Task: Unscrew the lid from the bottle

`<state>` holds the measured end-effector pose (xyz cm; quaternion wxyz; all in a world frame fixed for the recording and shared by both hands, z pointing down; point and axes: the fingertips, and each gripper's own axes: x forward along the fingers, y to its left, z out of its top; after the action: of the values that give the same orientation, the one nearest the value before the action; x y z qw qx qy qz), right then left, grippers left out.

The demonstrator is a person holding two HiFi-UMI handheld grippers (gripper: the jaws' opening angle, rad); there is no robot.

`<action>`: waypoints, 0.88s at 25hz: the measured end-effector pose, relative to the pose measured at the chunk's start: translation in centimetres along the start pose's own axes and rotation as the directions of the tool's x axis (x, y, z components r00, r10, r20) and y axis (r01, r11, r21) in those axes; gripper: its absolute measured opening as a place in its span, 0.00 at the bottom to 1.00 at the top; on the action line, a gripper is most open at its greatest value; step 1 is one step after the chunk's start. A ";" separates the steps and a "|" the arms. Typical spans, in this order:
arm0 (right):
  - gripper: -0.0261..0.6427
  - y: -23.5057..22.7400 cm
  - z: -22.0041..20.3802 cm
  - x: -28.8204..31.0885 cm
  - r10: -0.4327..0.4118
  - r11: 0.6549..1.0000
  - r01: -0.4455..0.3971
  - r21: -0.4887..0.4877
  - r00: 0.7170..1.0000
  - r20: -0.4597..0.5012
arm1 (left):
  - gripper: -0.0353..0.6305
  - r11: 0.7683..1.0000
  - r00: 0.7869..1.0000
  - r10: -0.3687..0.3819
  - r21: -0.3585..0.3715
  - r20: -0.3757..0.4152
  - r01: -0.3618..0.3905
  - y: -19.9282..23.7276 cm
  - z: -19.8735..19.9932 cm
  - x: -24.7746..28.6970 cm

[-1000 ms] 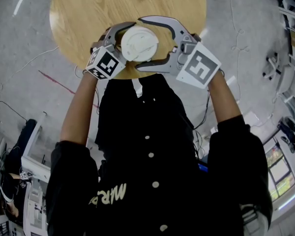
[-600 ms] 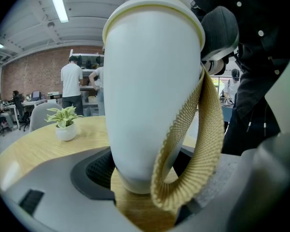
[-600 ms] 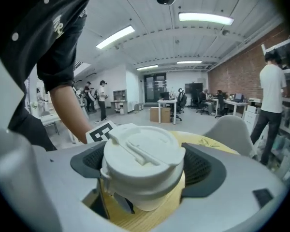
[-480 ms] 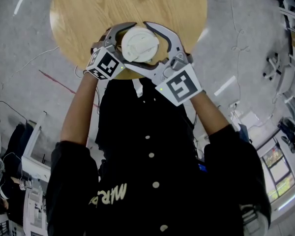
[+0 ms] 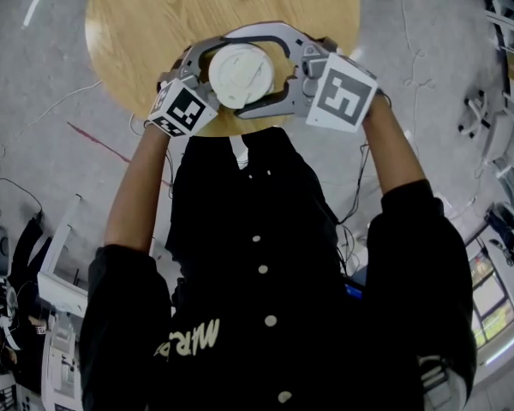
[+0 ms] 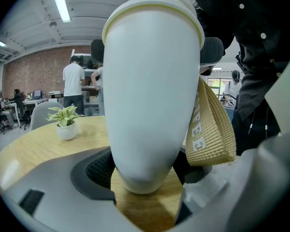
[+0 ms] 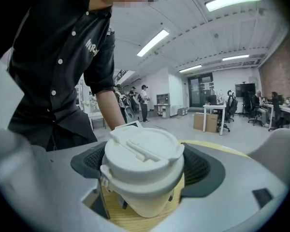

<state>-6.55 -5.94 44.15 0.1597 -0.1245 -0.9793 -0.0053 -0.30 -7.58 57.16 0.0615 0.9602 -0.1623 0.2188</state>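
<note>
White lid (image 5: 242, 73) | right hand-held gripper (image 5: 235, 76) swung around it | bottle (image 6: 152, 91) unmoved

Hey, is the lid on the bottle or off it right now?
On. In the right gripper view the lid sits flush on top of the white bottle, with no gap showing between them.

Right tool (image 5: 226, 77): jaws, gaping round lid (image 5: 242, 74) second ago, now sit against its rim; marker cube (image 5: 341, 92), dipped toward person's torso (image 5: 261, 255) midway, now back up right of lid.
</note>
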 end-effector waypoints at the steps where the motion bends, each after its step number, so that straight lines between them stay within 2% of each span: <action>1: 0.74 0.0 0.0 0.0 -0.002 1.000 0.002 0.002 1.000 -0.004 | 0.59 1.000 1.000 -0.002 -0.001 -0.002 0.002 -0.1 -0.1 0.0; 8: 0.74 -0.2 0.1 -0.2 -0.045 0.999 0.045 0.011 0.999 0.018 | 0.59 1.000 1.000 -0.014 0.016 -0.013 0.014 0.0 -0.4 0.1; 12: 0.74 -0.7 1.9 -0.6 -0.055 0.998 0.053 0.022 0.994 0.090 | 0.59 1.000 1.000 -0.013 0.015 -0.007 0.013 -0.1 -0.9 0.1; 19: 0.74 -1.5 3.6 -0.9 -0.092 0.994 0.086 0.067 0.991 0.092 | 0.59 1.000 0.999 -0.028 0.002 -0.017 0.028 0.4 -0.9 -0.8; 22: 0.74 -1.6 5.6 -1.8 -0.132 0.989 0.124 0.086 0.987 0.095 | 0.63 0.999 0.999 -0.034 -0.005 -0.034 0.034 0.4 0.0 -1.6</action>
<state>-7.01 -7.64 38.29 0.1142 -0.0550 -0.9915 0.0300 -1.74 -7.49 56.48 0.0702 0.9588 -0.1455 0.2337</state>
